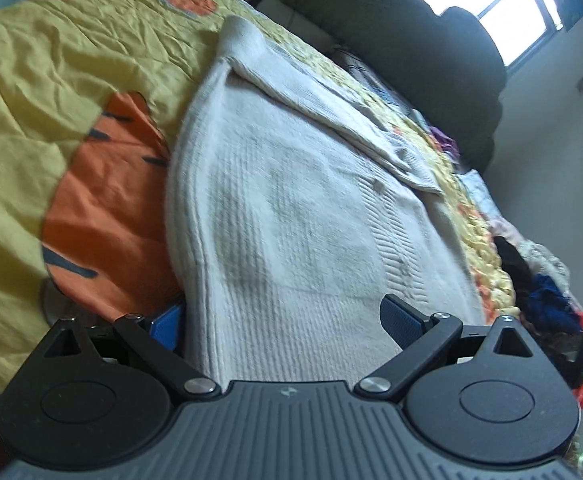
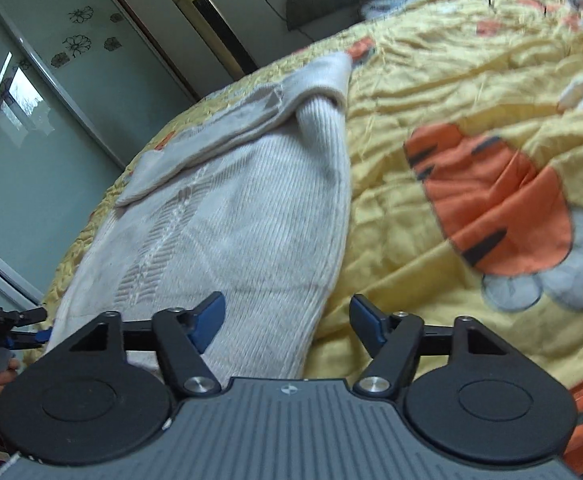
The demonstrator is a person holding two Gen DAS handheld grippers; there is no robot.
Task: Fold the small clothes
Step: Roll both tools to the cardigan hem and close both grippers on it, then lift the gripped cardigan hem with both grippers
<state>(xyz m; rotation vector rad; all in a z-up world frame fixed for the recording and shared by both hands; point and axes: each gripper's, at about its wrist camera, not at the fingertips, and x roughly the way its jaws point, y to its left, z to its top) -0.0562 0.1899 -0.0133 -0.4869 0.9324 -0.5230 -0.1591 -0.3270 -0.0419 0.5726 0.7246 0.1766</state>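
Note:
A cream ribbed knit sweater [image 1: 291, 208] lies flat on a yellow quilt [image 1: 51, 72] with orange tiger prints; one sleeve [image 1: 319, 108] is folded across its upper part. My left gripper [image 1: 287, 328] is open, its blue-padded fingers straddling the sweater's near hem. In the right wrist view the same sweater [image 2: 231, 224] lies left of centre. My right gripper [image 2: 287, 320] is open over the sweater's near right corner, its left pad [image 2: 209, 320] above the knit and its right pad above the quilt [image 2: 391, 220]. The left gripper [image 2: 23, 328] shows at the far left edge.
A dark padded headboard [image 1: 443, 64] and a bright window [image 1: 491, 4] lie beyond the bed. A heap of mixed clothes [image 1: 543, 300] sits at the right. A glass wardrobe door [image 2: 39, 120] and a tall gold air conditioner [image 2: 211, 20] stand on the other side.

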